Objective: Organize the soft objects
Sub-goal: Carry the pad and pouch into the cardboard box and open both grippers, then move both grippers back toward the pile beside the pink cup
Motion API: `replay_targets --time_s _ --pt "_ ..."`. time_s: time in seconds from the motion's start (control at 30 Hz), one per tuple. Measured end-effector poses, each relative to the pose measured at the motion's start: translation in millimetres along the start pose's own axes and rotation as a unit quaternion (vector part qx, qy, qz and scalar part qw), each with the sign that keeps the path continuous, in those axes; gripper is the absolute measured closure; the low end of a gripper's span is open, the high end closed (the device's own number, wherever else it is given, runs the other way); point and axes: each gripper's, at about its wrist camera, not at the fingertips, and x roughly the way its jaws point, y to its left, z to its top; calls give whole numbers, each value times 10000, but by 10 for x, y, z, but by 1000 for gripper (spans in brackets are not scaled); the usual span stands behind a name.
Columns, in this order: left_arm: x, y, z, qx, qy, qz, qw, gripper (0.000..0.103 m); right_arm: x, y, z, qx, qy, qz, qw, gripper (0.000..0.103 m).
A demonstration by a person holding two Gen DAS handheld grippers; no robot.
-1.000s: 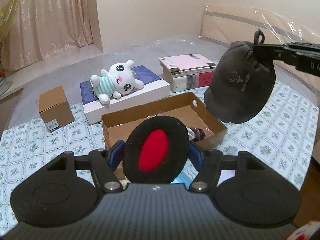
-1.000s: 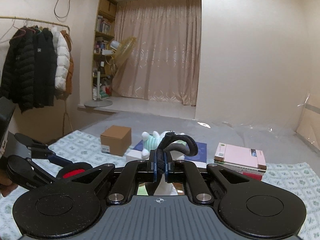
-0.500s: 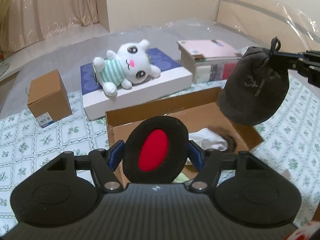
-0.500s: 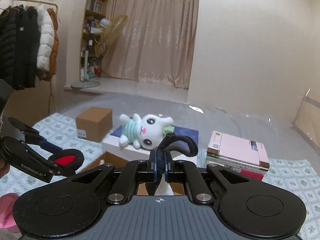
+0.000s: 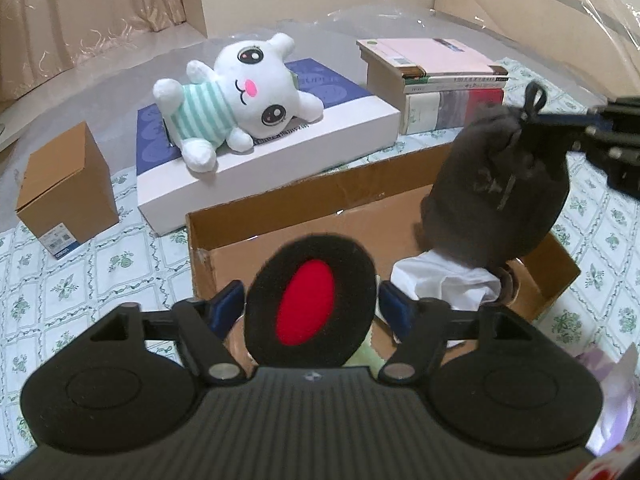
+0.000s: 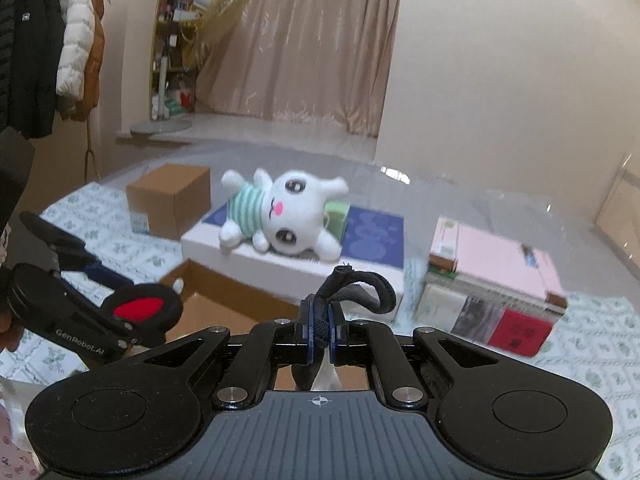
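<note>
My left gripper [image 5: 310,308] is shut on a black round pad with a red centre [image 5: 310,306], held over the near end of an open cardboard box [image 5: 280,204]. My right gripper [image 6: 320,332] is shut on the black drawstring [image 6: 356,286] of a dark grey pouch [image 5: 500,196], which hangs over the box's right part, above white cloth [image 5: 444,280] inside. A white plush bunny in a striped shirt [image 5: 240,96] lies on a white and blue flat box [image 5: 280,148] behind.
A small brown carton [image 5: 64,188] stands at the left on the patterned cloth. A stack of books [image 5: 436,80] sits at the back right. The left gripper with the pad shows in the right wrist view [image 6: 136,308]. Coats hang on a rack [image 6: 44,48] at the far left.
Both grippers have moved forward and down toward the cardboard box. The pouch now hangs lower, over the white cloth in the box. Both grips are unchanged.
</note>
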Motion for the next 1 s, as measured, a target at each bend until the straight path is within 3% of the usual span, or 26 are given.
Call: replay_targets --time_s 0.17,0.47,0.7,0.73,0.8,0.83,0.87,1.0 --pt "45 18 -15 46 68 -26 10000 22 292 -69 -95 373 651 272 9968 96" --pt "-105 117 -87 18 -4 -56 10000 22 777 -242 -370 931 1670 216 9813 96" --pt "-236 118 -147 -1 -72 -65 10000 22 710 -404 -533 1341 1757 278 9749 95" --pt "-265 110 -151 11 -85 -51 10000 22 662 -424 -523 1394 1710 327 9748 92" --pt "-339 107 -162 10 -113 -34 9999 22 543 -446 -486 1473 1612 369 9752 73" --pt "-383 107 -168 -6 -132 -31 9999 22 477 -453 -463 1497 1549 375 9758 53" --pt "-430 111 -175 -31 -153 -28 9999 22 416 -448 -431 1516 1466 367 9768 44" --pt "-651 97 -225 -106 -224 -14 9997 22 163 -436 -328 1627 1309 486 9767 43"
